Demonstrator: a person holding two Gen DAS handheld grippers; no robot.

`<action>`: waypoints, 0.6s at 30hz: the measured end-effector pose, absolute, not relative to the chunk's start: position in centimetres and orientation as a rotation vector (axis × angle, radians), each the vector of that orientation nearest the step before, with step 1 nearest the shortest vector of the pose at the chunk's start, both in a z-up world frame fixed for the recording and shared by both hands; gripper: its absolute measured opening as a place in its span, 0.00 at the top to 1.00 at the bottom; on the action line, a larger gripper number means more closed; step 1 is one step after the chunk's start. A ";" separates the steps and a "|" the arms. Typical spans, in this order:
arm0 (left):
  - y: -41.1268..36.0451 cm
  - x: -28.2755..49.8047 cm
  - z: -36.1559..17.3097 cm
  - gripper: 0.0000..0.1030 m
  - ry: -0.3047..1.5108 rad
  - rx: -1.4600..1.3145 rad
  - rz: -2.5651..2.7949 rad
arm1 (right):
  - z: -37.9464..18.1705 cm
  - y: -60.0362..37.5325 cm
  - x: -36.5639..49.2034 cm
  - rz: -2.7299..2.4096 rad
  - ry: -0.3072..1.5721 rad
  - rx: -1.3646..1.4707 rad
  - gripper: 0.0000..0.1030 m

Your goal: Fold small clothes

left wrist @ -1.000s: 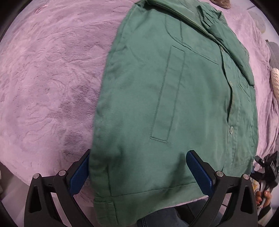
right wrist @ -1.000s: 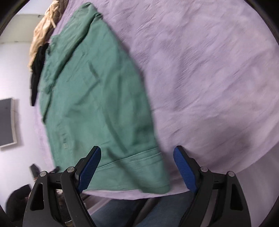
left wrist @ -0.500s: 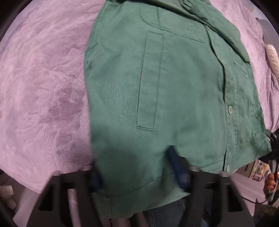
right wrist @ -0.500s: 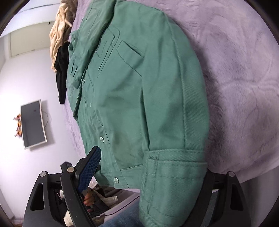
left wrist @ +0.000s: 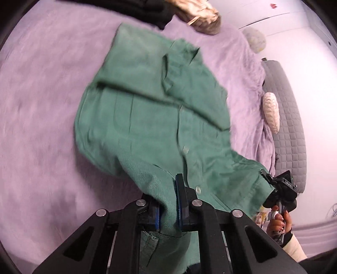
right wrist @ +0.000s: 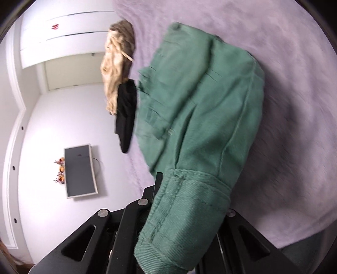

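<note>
1. The green shirt (left wrist: 147, 118) lies front-up on the lilac blanket (left wrist: 42, 126) covering a bed. Its far, collar end rests flat on the blanket, while the near hem is raised off it.

2. The left tongs (left wrist: 167, 202) are closing on the near hem close to the button placket, with cloth pinched between the blue pads (left wrist: 179, 198).

3. The right tongs (right wrist: 168, 210) are clenched on the hem's other corner. A thick banded edge drapes over them in the right wrist view and hides the pads. The left wrist view shows the same tongs at the shirt's right corner, carried by a hand (left wrist: 278, 219).

4. The step in hand looks like the lengthwise fold: the hem is gripped at both corners and lifted, ready to go over the body of the shirt.

5. The next move probably calls for carrying both corners away from the person, level with each other, and laying the hem down near the collar. The cloth should be kept taut between the tongs so that the fold line runs straight.

6. The shirt's long axis runs near to far, with the collar pointing far and the hem towards the person. One sleeve is folded across the chest.

7. Beyond the collar, at the blanket's far edge, lie a tan garment (left wrist: 200, 19) and a black garment (right wrist: 125, 113).
</note>
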State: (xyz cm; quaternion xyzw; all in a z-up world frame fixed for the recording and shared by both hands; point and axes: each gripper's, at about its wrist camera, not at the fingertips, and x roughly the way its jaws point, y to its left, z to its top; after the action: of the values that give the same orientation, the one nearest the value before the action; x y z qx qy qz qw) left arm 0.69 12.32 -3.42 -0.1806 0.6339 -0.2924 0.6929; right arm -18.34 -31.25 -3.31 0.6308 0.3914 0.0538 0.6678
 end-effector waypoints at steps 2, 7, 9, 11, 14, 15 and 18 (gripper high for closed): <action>11.5 2.9 -1.8 0.88 1.370 -0.410 -0.671 | -1.8 -31.7 -16.2 0.144 0.852 1.400 0.94; 10.2 10.1 1.3 0.88 1.246 -0.424 -0.650 | 0.6 -34.7 -8.7 0.190 0.832 1.349 0.94; 9.7 13.0 1.7 0.88 1.202 -0.431 -0.592 | 0.6 -36.0 -4.7 0.195 0.866 1.323 0.94; 9.3 15.5 1.2 0.87 1.190 -0.451 -0.519 | -0.5 -37.3 -0.2 0.179 0.910 1.329 0.94; 8.3 19.8 -1.1 0.87 1.189 -0.456 -0.403 | -3.9 -39.8 5.2 0.116 0.970 1.371 0.94; 7.9 21.0 -2.2 0.87 1.197 -0.445 -0.375 | -5.0 -40.3 6.6 0.097 0.989 1.377 0.94; 6.1 23.4 -6.2 0.87 1.258 -0.355 -0.294 | -9.6 -40.7 10.3 0.055 1.077 1.357 0.91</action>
State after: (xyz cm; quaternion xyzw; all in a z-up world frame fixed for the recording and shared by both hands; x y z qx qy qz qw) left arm 23.36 6.06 -6.21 -0.1645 0.5829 -0.1364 0.7839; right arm 10.34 -40.74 -9.57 0.5965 0.4736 0.0242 0.6475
